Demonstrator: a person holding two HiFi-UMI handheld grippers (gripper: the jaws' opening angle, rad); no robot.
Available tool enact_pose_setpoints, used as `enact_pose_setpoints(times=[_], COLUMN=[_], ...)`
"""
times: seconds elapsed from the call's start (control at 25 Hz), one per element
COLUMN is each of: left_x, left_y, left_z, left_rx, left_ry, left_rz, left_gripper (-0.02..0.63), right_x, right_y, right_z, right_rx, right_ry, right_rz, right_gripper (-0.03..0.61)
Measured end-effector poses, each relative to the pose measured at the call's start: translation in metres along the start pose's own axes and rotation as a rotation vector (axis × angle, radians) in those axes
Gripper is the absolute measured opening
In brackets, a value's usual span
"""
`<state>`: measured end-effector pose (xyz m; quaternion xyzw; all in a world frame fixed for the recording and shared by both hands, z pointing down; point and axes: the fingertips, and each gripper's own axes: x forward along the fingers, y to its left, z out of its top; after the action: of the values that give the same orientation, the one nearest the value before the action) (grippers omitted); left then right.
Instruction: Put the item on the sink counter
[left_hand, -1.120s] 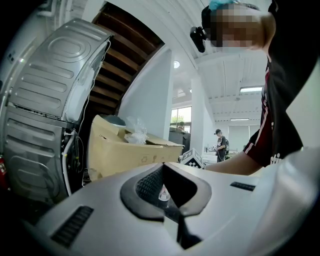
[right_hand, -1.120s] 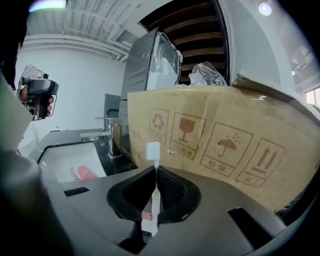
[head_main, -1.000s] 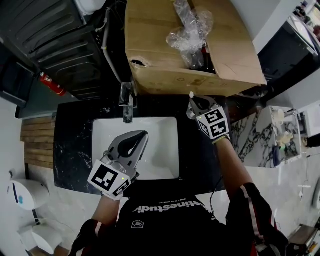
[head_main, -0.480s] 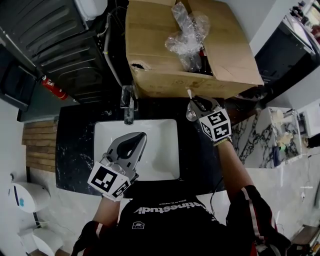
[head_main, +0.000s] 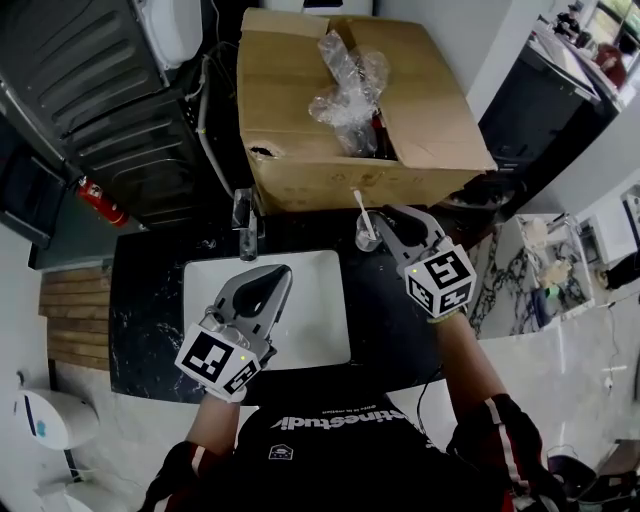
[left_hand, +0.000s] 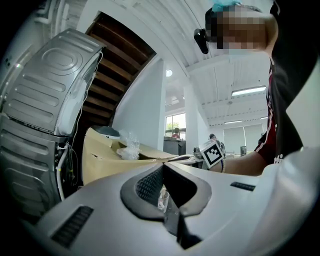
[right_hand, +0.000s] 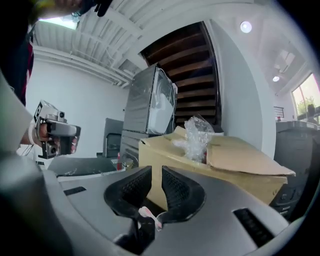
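The right claw (head_main: 380, 224) is pinching the small white-and-pink stick-like item (head_main: 358, 208) above the black marble worktop (head_main: 385, 318) at the white basin's (head_main: 305, 325) 1 o'clock, lowering and release judged next, while the left claw (head_main: 280, 273), pressed together and empty, is hovering.

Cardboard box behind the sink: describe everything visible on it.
The cardboard box is plain brown, upright, top flaps open. Crumpled clear plastic pokes out of the opening. Its front face has a ragged hole near the left corner. It stands at the back of the dark counter, behind the tap. The right claw, shut on a small item with a white stick, is just in front; contact can't be told.
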<state>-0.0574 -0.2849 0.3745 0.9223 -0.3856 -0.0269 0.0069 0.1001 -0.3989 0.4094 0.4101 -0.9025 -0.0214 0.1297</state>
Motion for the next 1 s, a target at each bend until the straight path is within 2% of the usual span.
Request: enact_pose_setpoints(times=[0.4,0.8,1.0], left_x=[0.011,0.01,0.008], left_y=[-0.031,-0.047,-0.048], left_z=[0.026,0.03,0.027], left_rx=[0.028,0.026,0.023], left_ry=[-0.056,-0.07,-0.066], left_rz=[-0.084,-0.131,-0.131], left_gripper=[0.014,0.014,0.014], right_x=[-0.064,-0.091,-0.095], right_y=[0.072,0.121,0.128], right_z=[0.062,0.065,0.064], right_rx=[0.093,0.219,0.228], right_ry=[-0.192,-0.264,-0.272], right_rz=[0.077,0.109,0.111], right_gripper=[0.065,0.041,0.037])
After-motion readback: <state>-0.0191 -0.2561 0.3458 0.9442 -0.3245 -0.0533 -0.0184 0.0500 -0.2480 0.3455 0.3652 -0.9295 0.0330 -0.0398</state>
